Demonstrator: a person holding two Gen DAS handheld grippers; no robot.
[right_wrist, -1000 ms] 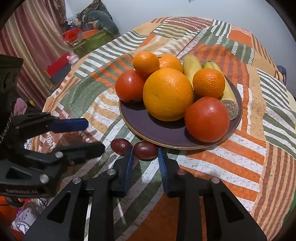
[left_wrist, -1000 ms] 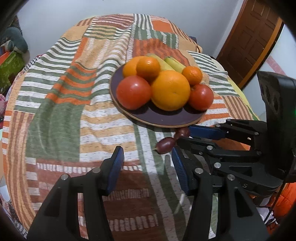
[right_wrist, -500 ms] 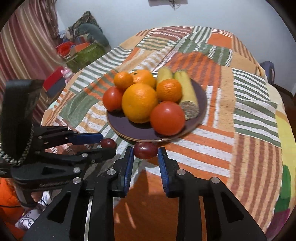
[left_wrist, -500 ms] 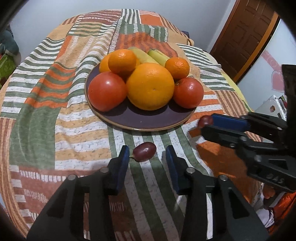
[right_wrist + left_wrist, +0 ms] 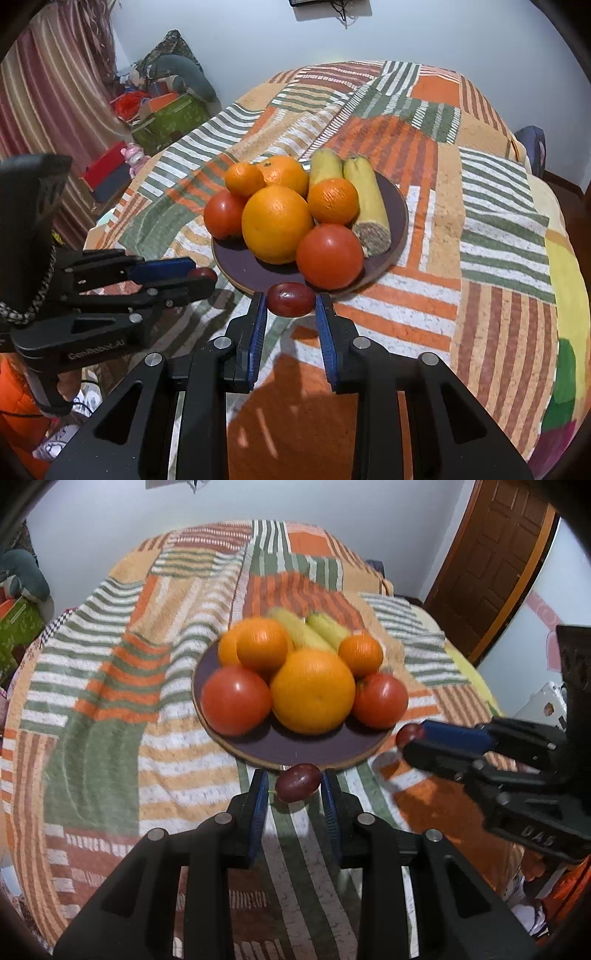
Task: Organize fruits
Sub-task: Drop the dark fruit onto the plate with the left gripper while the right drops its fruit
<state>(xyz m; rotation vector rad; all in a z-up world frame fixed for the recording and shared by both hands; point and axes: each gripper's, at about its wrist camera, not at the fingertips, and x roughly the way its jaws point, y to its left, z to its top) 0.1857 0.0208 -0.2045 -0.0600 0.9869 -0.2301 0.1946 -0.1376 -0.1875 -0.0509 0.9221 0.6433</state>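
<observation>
At the near rim of the dark plate (image 5: 400, 206), on the striped patchwork cloth (image 5: 498, 229) covering the table, both grippers hang just short of the plate with one small fruit each.

Left gripper (image 5: 294, 788): blue-padded fingers (image 5: 258, 801) flank a dark red grape (image 5: 297, 778). Grape sits between the tips, raised off the cloth, so it reads as grasped; view is motion-blurred and pad contact is not sharp. In the right wrist view this same grape (image 5: 202, 275) shows pinched at the tip of the left gripper (image 5: 195, 278), beside the plate's left edge.

Right gripper (image 5: 291, 306): fingers (image 5: 325, 325) closed against a second dark red grape (image 5: 291, 299), pads touching both its ends, grape held just in front of the plate's near rim. From the left wrist view, the right gripper (image 5: 408, 740) comes in from the right edge with its grape (image 5: 410, 734) at the tip, just beside the plate's right rim.

Plate load, centre of the table:
- large orange (image 5: 277, 224), front centre
- two tomatoes (image 5: 330, 256), one at either side of it
- three smaller oranges (image 5: 333, 201) behind
- two bananas (image 5: 365, 201) at the back right, cut end of one facing the camera

Past the table's far left edge: striped curtain (image 5: 44, 92), green box (image 5: 170, 118) with clutter on the floor. Brown wooden door (image 5: 495, 554) at the right in the left wrist view.
</observation>
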